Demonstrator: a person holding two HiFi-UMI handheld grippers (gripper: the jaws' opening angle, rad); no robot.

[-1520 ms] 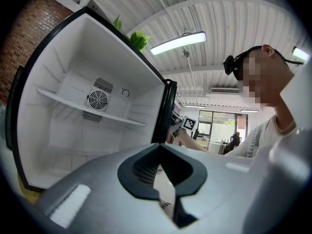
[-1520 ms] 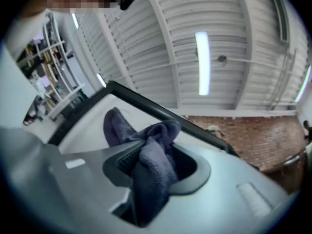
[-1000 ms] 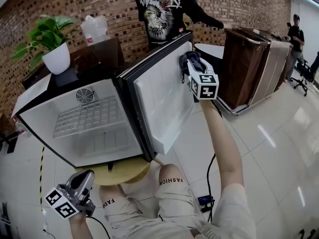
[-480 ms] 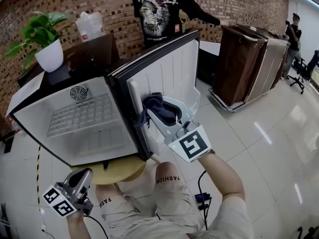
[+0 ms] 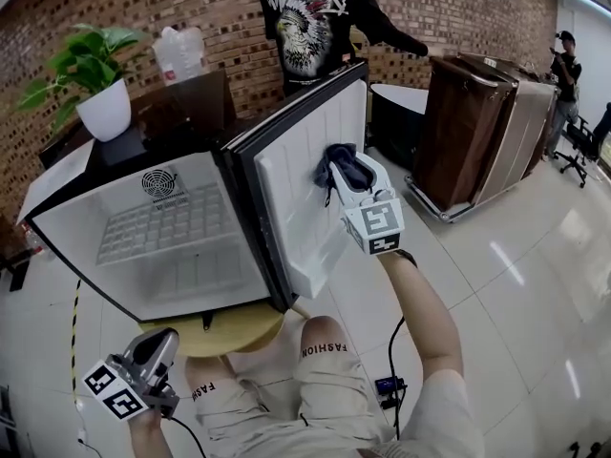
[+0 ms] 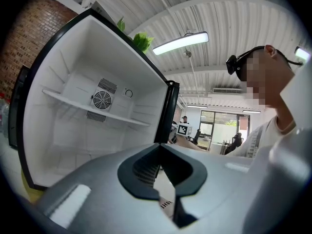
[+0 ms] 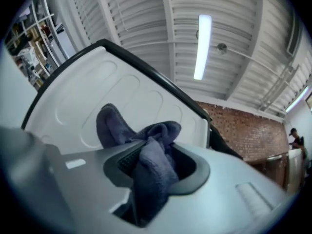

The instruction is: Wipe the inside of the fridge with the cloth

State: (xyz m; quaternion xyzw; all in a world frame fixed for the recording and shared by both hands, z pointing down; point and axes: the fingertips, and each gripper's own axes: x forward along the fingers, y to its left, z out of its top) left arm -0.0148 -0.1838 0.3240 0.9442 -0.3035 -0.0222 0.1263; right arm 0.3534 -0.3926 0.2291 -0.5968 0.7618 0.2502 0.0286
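Observation:
A small fridge (image 5: 162, 237) stands open on a round wooden stool, its white inside (image 6: 87, 121) showing a shelf (image 6: 92, 108) and a fan grille. Its door (image 5: 296, 198) swings out to the right, white inner panel facing me. My right gripper (image 5: 334, 165) is shut on a dark blue cloth (image 5: 340, 156) and holds it against the upper middle of that panel. In the right gripper view the cloth (image 7: 146, 169) bunches between the jaws in front of the door panel (image 7: 97, 96). My left gripper (image 5: 158, 343) hangs low at the front left, shut and empty, pointing at the fridge (image 6: 158, 152).
A potted plant (image 5: 100, 84) sits on the dark counter behind the fridge. A person in a black printed shirt (image 5: 315, 27) stands just behind the door. A brown cabinet (image 5: 477, 122) is at the right. A cable (image 5: 393, 351) lies on the white floor by my knees.
The right gripper carried the cloth from the door's top right edge down to its lower left, then back up to the upper middle. The left gripper stayed put.

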